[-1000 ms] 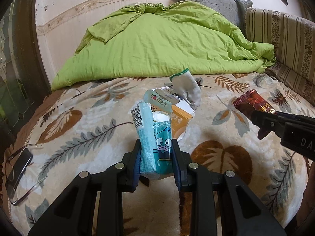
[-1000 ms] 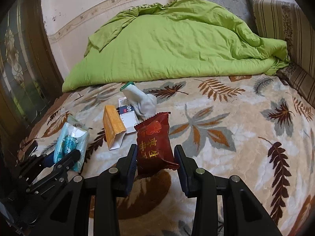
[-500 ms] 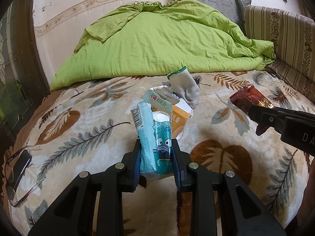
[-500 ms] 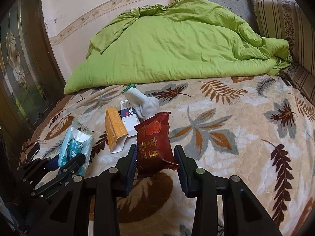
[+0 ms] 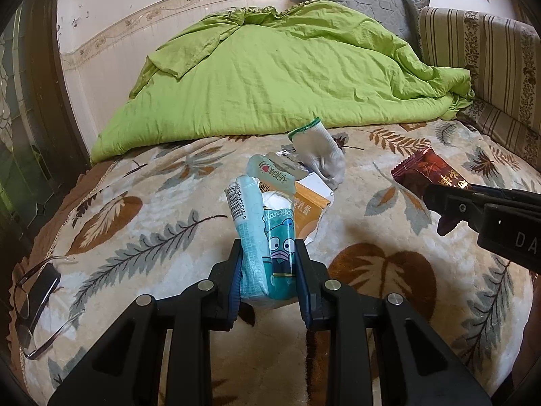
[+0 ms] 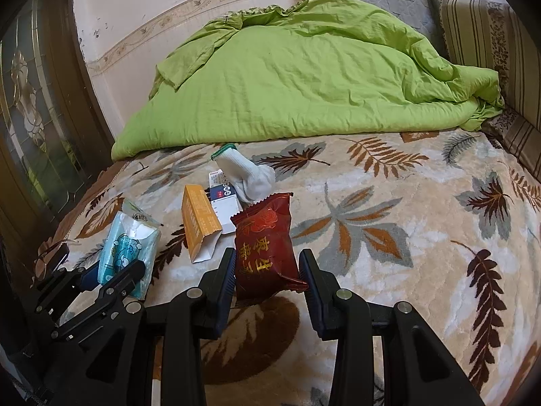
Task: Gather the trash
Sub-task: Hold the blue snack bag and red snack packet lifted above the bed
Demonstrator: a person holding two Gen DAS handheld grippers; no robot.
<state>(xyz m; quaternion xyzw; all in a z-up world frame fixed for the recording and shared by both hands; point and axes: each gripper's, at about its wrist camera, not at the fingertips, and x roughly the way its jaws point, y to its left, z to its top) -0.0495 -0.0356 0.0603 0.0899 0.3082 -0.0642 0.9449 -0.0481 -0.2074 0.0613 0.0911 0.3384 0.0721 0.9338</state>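
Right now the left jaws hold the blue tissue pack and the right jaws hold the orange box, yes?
Not quite. The left gripper does hold the tissue pack, but the right gripper holds the red wrapper, not the orange box. The right wrist view shows the box lying on the bed.

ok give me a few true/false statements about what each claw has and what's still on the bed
1. The left claw is shut on a teal tissue pack. True.
2. The right claw is open with nothing in it. False: it grips a dark red snack packet.
3. A white glove lies on the blanket. True.
4. The orange box is held by a claw. False: it lies on the blanket, no claw on it.
5. The green quilt covers the glasses. False: the glasses lie bare near the bed's edge, far from it.
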